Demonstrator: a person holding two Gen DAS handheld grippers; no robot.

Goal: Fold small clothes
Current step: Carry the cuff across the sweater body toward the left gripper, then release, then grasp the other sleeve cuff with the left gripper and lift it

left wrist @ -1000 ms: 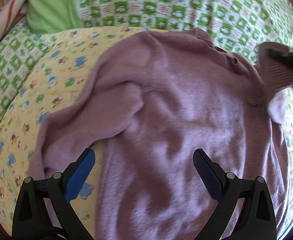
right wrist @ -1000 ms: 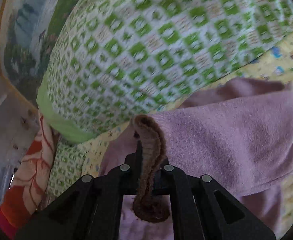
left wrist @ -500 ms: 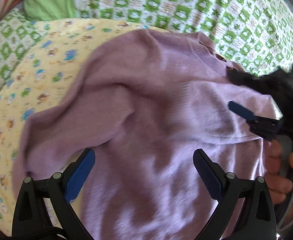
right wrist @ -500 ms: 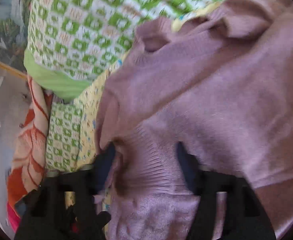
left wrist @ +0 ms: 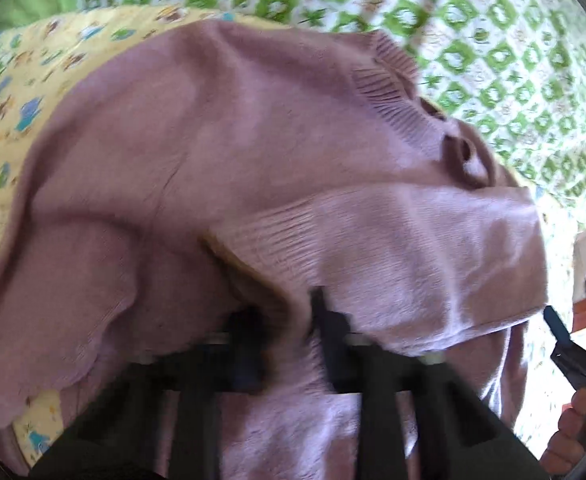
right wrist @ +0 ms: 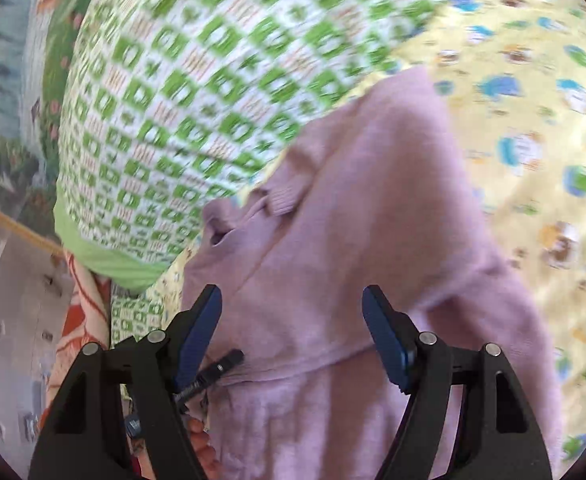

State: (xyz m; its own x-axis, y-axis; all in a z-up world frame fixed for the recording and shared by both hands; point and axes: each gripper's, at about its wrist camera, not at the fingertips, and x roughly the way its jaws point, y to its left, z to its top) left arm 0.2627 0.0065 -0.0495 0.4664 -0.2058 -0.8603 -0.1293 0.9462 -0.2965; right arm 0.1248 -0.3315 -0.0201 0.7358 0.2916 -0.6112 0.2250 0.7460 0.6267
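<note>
The left tool (left wrist: 289,320) was closing, pinching a fold of the purple sweater (left wrist: 221,168). The right tool (right wrist: 293,320) stood apart, holding nothing, above it.

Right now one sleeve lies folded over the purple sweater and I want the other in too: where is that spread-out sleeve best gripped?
Probably the far end of the spread sleeve, low left in the left wrist view, coming in from the yellow blanket side: its wavy edge lies free on the blanket, so a tool can pinch it alone.
</note>
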